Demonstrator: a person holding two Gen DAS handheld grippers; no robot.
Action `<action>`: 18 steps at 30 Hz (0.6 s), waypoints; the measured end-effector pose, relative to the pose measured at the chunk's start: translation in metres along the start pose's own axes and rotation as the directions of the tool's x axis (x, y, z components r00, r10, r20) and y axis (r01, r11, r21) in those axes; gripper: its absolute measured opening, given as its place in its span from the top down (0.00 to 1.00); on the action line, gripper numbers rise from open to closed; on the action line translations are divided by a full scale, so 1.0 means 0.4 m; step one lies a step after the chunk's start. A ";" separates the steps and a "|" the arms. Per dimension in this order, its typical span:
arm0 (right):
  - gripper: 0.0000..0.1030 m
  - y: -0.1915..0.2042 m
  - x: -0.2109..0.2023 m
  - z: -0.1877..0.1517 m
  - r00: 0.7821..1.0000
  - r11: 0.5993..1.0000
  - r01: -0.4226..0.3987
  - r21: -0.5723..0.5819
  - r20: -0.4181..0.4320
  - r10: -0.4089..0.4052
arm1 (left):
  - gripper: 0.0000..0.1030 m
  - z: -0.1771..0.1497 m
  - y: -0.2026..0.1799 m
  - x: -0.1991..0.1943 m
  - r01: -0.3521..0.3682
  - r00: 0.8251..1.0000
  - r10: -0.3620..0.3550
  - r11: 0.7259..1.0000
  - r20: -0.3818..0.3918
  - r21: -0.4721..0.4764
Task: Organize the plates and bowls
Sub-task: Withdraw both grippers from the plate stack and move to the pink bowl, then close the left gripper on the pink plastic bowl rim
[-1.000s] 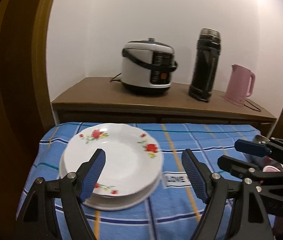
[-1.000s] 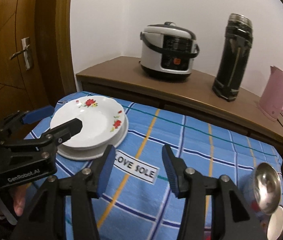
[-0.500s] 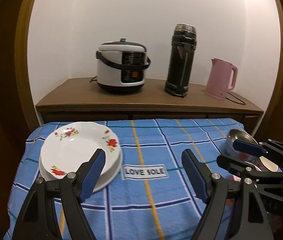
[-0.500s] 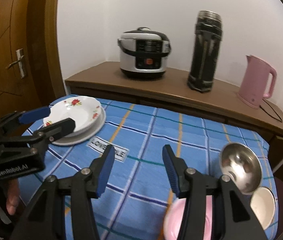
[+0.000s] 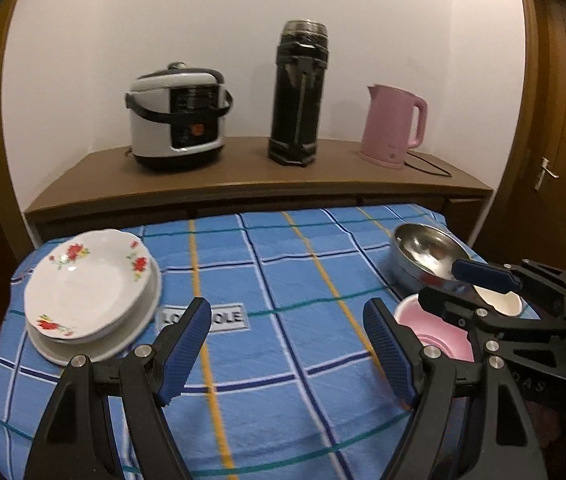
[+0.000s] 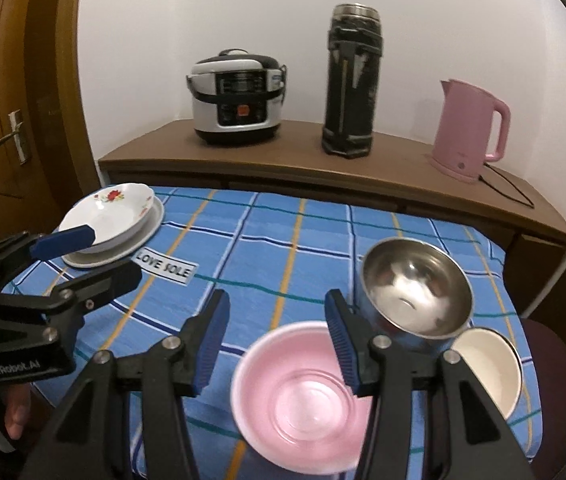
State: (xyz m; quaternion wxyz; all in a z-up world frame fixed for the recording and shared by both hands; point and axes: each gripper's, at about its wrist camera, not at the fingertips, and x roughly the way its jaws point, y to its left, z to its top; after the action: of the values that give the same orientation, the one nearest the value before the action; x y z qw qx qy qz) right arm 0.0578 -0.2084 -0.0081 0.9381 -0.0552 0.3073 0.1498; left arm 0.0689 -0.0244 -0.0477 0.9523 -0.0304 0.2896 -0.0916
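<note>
Pink plastic, by the look of it: a shallow bowl (image 6: 303,396) at the near right of the bench (image 6: 283,240), mouth up on the blue checked cloth. Round, so no long axis to line up with; any point of the rim would serve. Lies just below and a little right of the gap in the right gripper (image 6: 275,300), with the right-hand finger crossing the bowl's far rim in that view (above it or touching, cannot tell). Fingers there partly open, nothing between the pads. Just behind, touching or nearly so, a steel bowl (image 6: 415,288), and to its right a small white bowl (image 6: 487,368) at the bench edge, partly hidden by the gripper's frame. Three bowls in one cluster, none nested yet. Well apart, at the far left corner, a flowered deep plate on a flat white one (image 6: 111,216), already stacked. Left gripper (image 5: 286,308) wide open and empty, over the middle of the cloth, nearer the plates than the bowls. Right hand clearly the closer one for the bowls; likely next a short drop and a slight shift right to bring one rim between the pads. Beyond the bench, a wooden shelf with a rice cooker (image 6: 239,96), a dark flask (image 6: 351,80) and a pink kettle (image 6: 467,120).
</note>
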 end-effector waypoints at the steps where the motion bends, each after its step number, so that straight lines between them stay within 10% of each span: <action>1: 0.52 -0.008 -0.004 -0.004 1.000 1.000 0.002 0.003 0.000 -0.002 | 0.22 -0.003 -0.011 0.004 0.017 1.000 -0.017 1.000 -0.011 -0.002; 18: 0.52 -0.162 -0.041 -0.096 0.996 0.993 0.081 0.088 -0.052 -0.076 | 0.22 -0.039 -0.163 0.071 0.118 0.988 -0.110 0.990 -0.106 0.073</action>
State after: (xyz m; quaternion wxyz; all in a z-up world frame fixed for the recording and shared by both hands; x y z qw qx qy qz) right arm 0.0441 -0.2816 -0.0285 0.9371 -0.0287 0.3341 0.0975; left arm 0.0729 -0.0938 -0.0689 0.9299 -0.0045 0.3318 -0.1586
